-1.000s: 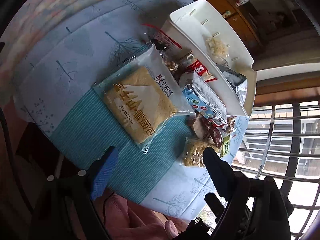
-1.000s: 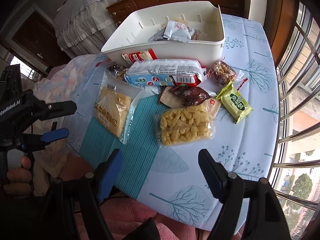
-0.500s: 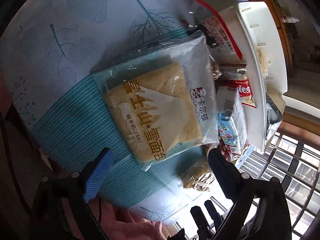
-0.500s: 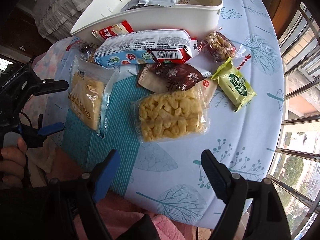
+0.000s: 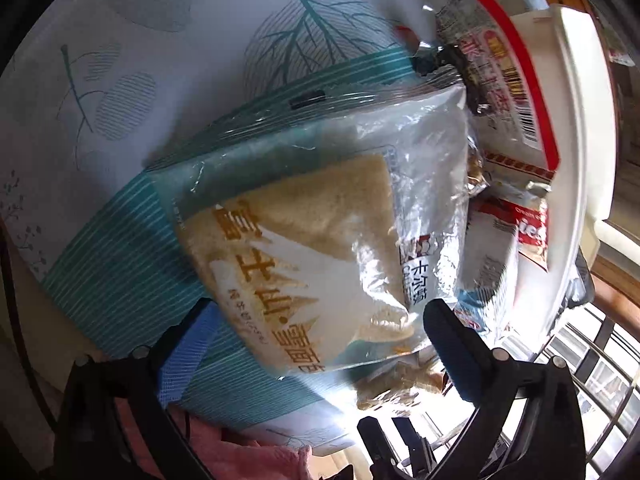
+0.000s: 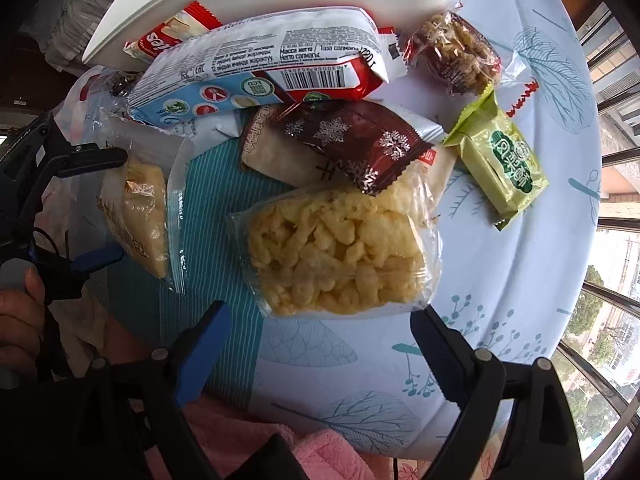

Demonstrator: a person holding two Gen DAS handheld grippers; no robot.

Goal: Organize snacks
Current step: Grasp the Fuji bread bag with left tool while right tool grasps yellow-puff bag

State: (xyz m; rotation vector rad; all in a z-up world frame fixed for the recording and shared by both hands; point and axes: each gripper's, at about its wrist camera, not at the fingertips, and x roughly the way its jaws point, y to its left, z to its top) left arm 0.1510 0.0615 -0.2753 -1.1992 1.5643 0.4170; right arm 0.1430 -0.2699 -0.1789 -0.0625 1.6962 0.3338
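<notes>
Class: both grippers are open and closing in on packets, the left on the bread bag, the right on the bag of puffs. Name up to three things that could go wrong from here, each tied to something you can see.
1. The left gripper straddles the bread bag; closing hard may squash the soft bread.
2. The brown packet overlaps the puffs bag; when the right gripper lifts the puffs, it may drag that packet along.
3. Both bags are slick film, so either might slip from the fingers before reaching the white bin.

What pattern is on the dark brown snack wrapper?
White snowflakes on the brown wrapper, clearest in the right wrist view.
</notes>
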